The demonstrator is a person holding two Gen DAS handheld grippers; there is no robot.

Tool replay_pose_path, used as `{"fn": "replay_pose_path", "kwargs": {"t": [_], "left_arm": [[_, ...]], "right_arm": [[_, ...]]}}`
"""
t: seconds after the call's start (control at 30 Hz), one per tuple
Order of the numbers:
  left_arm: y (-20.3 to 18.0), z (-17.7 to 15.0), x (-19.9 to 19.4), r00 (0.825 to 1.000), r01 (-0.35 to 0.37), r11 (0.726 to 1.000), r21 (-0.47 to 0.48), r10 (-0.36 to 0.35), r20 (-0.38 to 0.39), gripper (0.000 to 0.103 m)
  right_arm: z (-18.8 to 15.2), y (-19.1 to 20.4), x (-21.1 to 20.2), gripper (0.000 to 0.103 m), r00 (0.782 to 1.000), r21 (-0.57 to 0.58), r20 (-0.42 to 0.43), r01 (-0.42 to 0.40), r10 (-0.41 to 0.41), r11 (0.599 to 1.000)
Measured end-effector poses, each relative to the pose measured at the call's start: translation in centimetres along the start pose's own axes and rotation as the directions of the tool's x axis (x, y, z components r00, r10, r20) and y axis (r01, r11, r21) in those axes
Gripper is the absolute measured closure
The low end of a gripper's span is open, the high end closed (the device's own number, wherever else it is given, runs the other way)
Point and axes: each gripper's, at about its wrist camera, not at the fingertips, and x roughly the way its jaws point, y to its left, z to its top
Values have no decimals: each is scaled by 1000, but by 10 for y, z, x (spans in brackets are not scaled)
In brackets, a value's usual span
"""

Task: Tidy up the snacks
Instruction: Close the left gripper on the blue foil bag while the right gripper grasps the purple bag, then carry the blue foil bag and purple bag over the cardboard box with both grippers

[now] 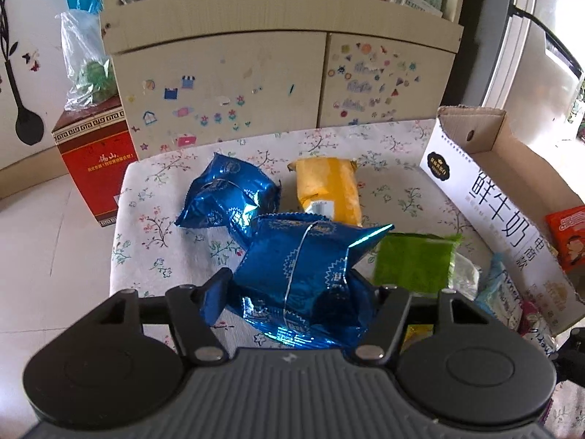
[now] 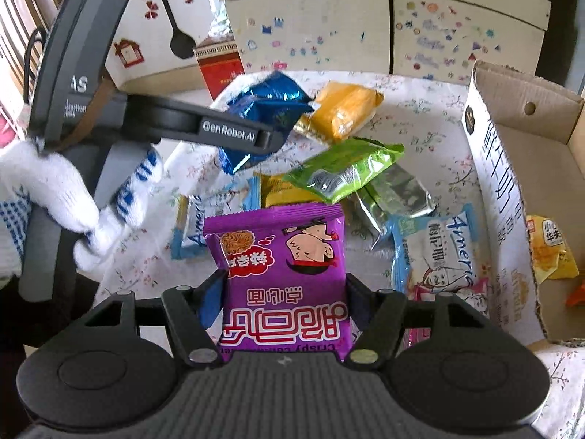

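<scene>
My left gripper [image 1: 289,285] is shut on a blue foil snack pack [image 1: 303,274] and holds it above the floral table [image 1: 153,183]. A second blue pack [image 1: 228,194], a yellow pack [image 1: 327,190] and a green pack [image 1: 413,267] lie beyond it. My right gripper [image 2: 285,289] is shut on a purple noodle snack pack [image 2: 281,274], held above the table. In the right wrist view the left gripper [image 2: 263,139] shows at upper left with its blue pack [image 2: 267,109]. A cardboard box [image 2: 541,168] stands open at the right with a yellow packet [image 2: 548,248] inside.
Green [image 2: 343,168], silver [image 2: 398,194], yellow [image 2: 347,109] and light blue "Amerie" packs [image 2: 438,252] lie scattered on the table. A red carton [image 1: 95,161] stands on the floor at the left. A sticker-covered cabinet [image 1: 226,84] stands behind the table.
</scene>
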Motion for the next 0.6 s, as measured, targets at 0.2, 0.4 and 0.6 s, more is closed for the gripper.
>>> {"fn": "replay_pose_path", "kwargs": {"t": [0.2,0.4,0.6], "left_arm": [[-4,-2,-11,1000,-16,1000,3,16,19,37],[-6,-5,-20,999,-27,1000,-3,27,33,37],[-3,-5,-32,998,-34,999,-41,36,57,37]], "right_arm": [[2,0,-12,30,999,2,37,-14,14,1000],[5,-4,-20,30,997,19,72,-13,12,1000],[6,-16,-28,30,993,70,114,17,-25,997]]}}
